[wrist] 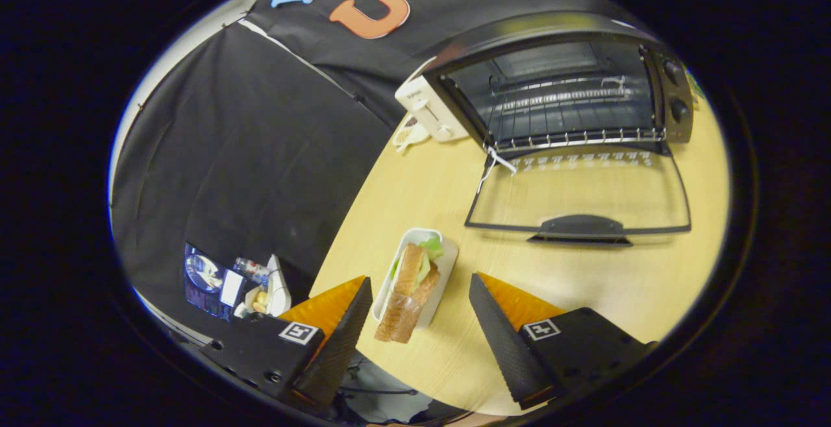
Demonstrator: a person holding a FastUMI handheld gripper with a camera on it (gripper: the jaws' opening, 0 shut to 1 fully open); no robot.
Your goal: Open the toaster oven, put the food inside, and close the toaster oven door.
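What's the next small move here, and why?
Probably ease forward and close the gripper on the white tray. The toaster oven door already lies open, and the sandwich sits between the spread fingers, not yet gripped.

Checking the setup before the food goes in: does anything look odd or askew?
The sandwich overhangs the near end of its white tray, between the open gripper fingers. A white tie dangles from the oven rack's corner.

hand-held gripper [421,313] | wedge fingers, ribbed inner faces | square tag markers | screw holes
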